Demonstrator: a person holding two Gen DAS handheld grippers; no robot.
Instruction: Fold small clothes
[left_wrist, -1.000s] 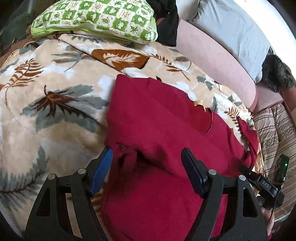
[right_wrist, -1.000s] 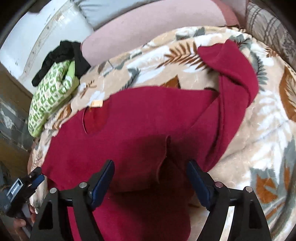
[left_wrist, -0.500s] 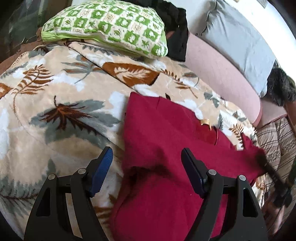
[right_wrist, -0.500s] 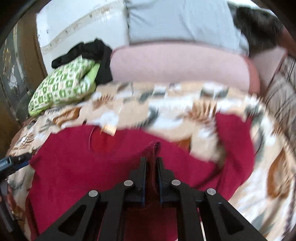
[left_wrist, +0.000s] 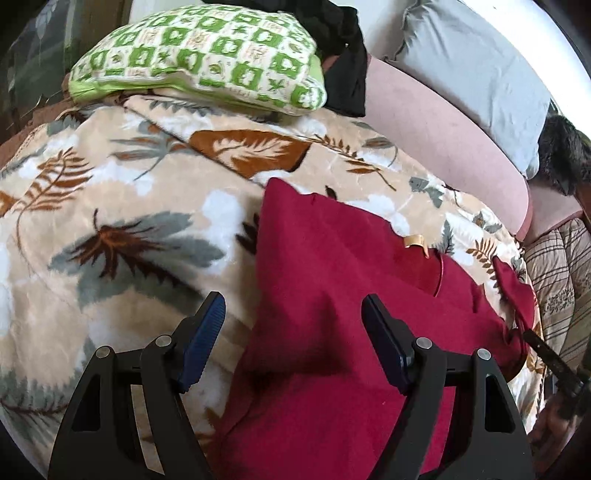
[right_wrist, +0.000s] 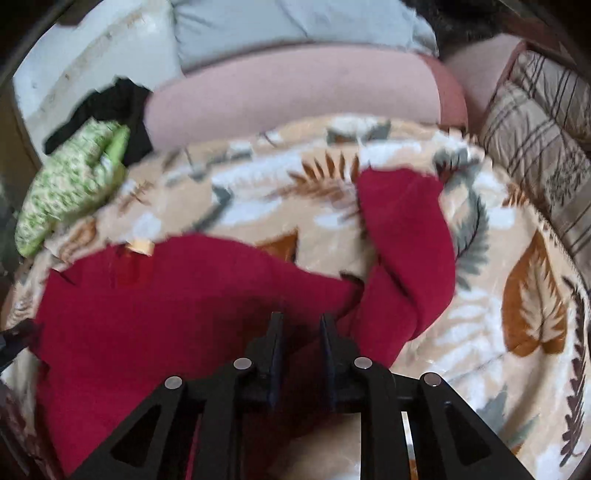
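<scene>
Lying: red sweater (left_wrist: 332, 295) on leaf-print blanket (left_wrist: 110, 221), sleeve twisted. Right gripper (right_wrist: 301, 325) jaws nearly closed, pinching sweater hem fold, judged thin; slip likely. Left gripper (left_wrist: 293, 325) jaws released above cloth.

1. One red garment (left_wrist: 332, 295), with one small tan label (left_wrist: 413, 240) at its neck.
2. One leaf-print blanket (left_wrist: 110, 229) spread beneath it.
3. One green-and-white checked pillow (left_wrist: 207, 55) at the far side of the blanket.
4. One heap of black cloth (left_wrist: 347, 70) beside that pillow; how many pieces it holds cannot be told.
5. One grey cushion (left_wrist: 472, 70) and one long pink bolster (left_wrist: 443, 140) below it.
6. One brown-striped quilt (right_wrist: 535, 129) at the edge of the blanket.
7. One dark furry item (left_wrist: 565, 151) beyond the grey cushion.
8. Two grippers: left gripper (left_wrist: 293, 317) and right gripper (right_wrist: 301, 328), each with two fingers.
</scene>
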